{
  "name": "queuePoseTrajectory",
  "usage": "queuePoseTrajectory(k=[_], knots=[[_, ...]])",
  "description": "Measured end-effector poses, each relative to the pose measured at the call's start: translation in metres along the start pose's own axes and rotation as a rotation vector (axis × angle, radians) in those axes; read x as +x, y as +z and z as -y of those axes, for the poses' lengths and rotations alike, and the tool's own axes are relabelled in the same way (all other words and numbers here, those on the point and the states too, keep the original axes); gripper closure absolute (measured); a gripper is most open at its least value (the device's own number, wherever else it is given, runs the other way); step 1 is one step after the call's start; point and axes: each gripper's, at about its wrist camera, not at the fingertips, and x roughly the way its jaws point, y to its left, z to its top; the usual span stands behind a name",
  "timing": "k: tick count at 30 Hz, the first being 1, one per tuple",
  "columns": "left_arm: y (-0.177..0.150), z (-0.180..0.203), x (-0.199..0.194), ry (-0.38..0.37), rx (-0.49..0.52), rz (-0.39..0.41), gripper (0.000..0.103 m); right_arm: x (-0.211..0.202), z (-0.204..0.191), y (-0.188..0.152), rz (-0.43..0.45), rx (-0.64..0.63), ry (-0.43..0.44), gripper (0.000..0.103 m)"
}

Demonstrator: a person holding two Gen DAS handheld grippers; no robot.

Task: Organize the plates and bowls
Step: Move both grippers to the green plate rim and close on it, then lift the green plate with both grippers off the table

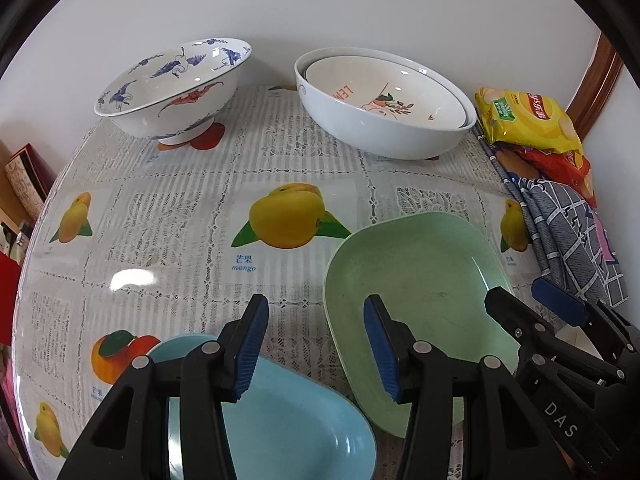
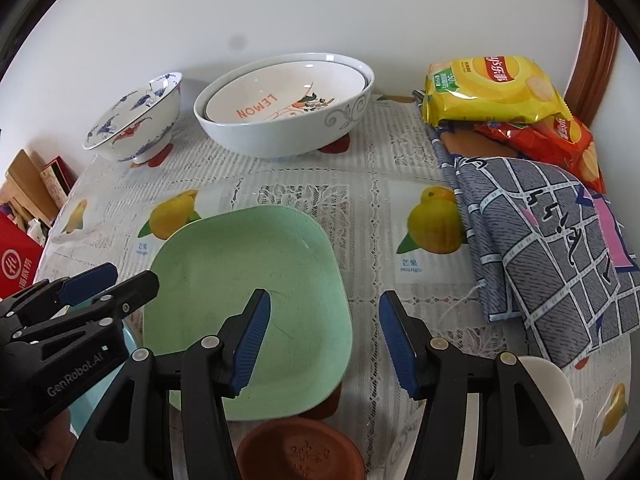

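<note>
A green square plate (image 1: 420,288) (image 2: 248,300) lies near the table's front. A light blue plate (image 1: 288,420) lies left of it, its edge showing in the right wrist view (image 2: 128,340). My left gripper (image 1: 316,344) is open and empty, above the gap between the two plates; it also shows in the right wrist view (image 2: 108,280). My right gripper (image 2: 324,340) is open and empty over the green plate's right edge; it also shows in the left wrist view (image 1: 524,300). At the back stand a blue-and-red patterned bowl (image 1: 172,88) (image 2: 136,116) and a large white bowl (image 1: 384,128) (image 2: 288,120) with a "LEMON" bowl (image 1: 380,96) (image 2: 280,96) nested inside.
A brown clay saucer (image 2: 300,452) lies at the front, and a white cup (image 2: 548,388) to the right. A grey checked cloth (image 2: 540,240) (image 1: 568,232) and yellow and red chip bags (image 2: 492,88) (image 1: 528,120) lie at the right. A fruit-print tablecloth (image 1: 200,208) covers the table.
</note>
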Motion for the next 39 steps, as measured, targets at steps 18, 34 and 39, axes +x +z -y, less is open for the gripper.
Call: queuePoseTrajectory(k=[18, 34, 39], knots=[[0.0, 0.01, 0.04, 0.008, 0.01, -0.045, 0.063, 0.036, -0.003, 0.003, -0.075, 0.033, -0.058, 0.08], [0.008, -0.001, 0.017, -0.033, -0.032, 0.04, 0.091, 0.016, 0.002, 0.006, 0.012, 0.059, -0.033, 0.091], [0.007, -0.007, -0.012, -0.047, -0.042, 0.078, 0.092, -0.007, -0.002, 0.008, 0.056, 0.061, -0.018, 0.091]])
